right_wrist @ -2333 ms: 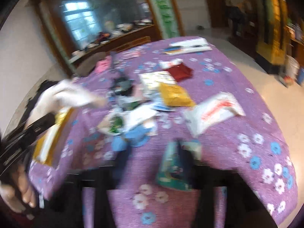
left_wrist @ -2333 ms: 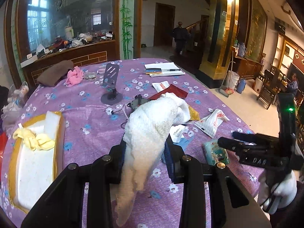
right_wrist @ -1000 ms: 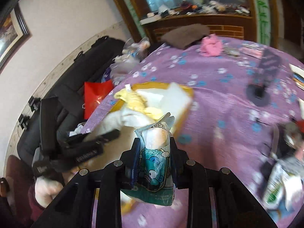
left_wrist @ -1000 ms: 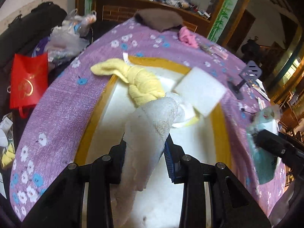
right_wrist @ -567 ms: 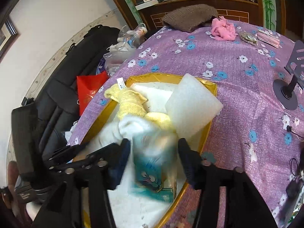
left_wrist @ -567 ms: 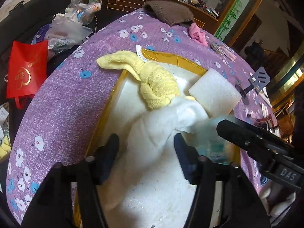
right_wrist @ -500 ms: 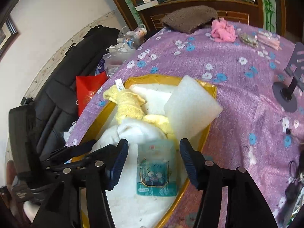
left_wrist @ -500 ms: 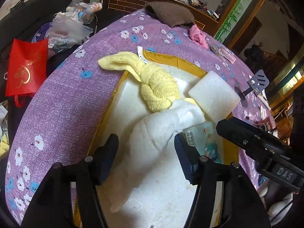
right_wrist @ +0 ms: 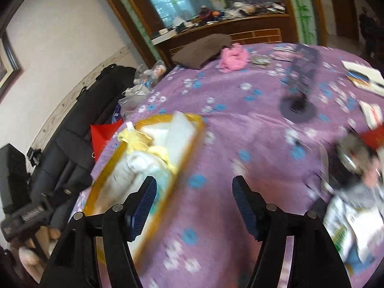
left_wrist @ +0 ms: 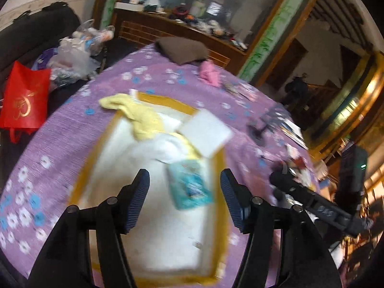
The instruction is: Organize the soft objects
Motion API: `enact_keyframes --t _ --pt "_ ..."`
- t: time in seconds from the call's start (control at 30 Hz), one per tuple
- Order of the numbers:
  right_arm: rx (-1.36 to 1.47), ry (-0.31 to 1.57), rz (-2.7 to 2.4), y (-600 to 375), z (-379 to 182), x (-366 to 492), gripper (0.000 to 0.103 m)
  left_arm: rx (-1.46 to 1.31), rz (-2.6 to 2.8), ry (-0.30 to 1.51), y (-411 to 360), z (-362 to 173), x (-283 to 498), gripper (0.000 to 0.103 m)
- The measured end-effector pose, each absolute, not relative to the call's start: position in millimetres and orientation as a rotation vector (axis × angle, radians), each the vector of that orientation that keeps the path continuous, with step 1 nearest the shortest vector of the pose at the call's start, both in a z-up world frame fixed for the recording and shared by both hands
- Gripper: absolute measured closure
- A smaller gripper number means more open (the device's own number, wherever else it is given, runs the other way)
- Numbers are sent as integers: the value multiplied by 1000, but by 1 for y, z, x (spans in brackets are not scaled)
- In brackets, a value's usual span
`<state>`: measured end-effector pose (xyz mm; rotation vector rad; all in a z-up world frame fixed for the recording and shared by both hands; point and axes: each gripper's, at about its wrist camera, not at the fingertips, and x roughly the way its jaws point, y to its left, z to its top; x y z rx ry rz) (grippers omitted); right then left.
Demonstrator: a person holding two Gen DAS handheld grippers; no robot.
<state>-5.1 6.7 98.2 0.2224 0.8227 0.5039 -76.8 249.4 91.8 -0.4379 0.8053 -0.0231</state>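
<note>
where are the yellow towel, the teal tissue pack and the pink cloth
yellow towel (left_wrist: 144, 117), left wrist view, on its bunched middle
teal tissue pack (left_wrist: 189, 184), left wrist view, centre of its printed face
pink cloth (right_wrist: 234, 56), right wrist view, middle of the crumpled heap

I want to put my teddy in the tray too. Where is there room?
The near half of the tray, below the blue packet, is bare white. The far end is crowded with the yellow cloth, white towel and foam pad.
</note>
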Motion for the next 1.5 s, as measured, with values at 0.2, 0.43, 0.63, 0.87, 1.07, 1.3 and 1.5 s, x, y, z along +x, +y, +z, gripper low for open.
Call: enact_keyframes --t 0.2,0.43,0.63,0.87,1.07,1.3,1.5 --pt "292 815 366 -94 88 -43 37 -354 -121 836 196 95 -82 42" --pt "430 783 179 -205 76 -83 37 -299 -186 901 140 82 -82 42" --pt "498 787 130 -242 63 -126 37 -271 -282 927 96 70 -76 42" --pt "530 831 165 -252 51 -133 32 -203 -319 974 50 61 -73 42" --pt "600 925 345 -220 40 -93 33 -211 -253 953 68 68 -80 42" --pt "716 962 752 -174 42 -73 32 -194 -213 927 87 71 -92 42" --pt "629 860 608 -228 68 -97 32 -80 -281 951 60 60 -89 42"
